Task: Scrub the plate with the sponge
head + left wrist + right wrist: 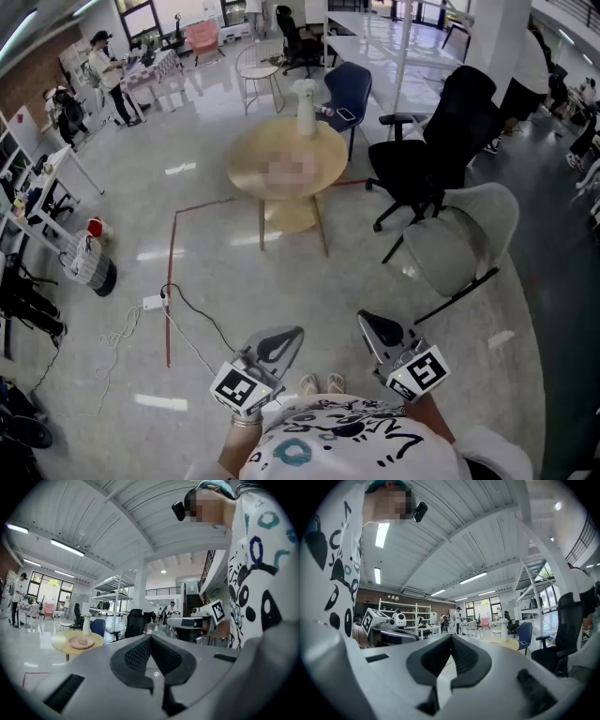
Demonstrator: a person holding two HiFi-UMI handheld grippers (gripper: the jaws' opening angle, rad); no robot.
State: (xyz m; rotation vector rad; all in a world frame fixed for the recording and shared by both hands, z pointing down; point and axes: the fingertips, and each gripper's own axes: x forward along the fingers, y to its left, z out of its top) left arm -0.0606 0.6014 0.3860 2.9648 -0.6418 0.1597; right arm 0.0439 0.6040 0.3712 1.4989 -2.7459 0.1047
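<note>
Closest to you, your patterned shirt [347,441] fills the bottom of the head view, and just beyond it you hold both grippers level. Your left gripper [281,343] has its jaws pressed together with nothing between them, and your right gripper [378,328] is likewise closed and empty. Both are well apart from the round wooden table [248,159], across open floor. On that table lies the pink plate [81,642] with the sponge [83,641], a small tan lump, on it. A white spray bottle [306,108] stands at the table's far edge
</note>
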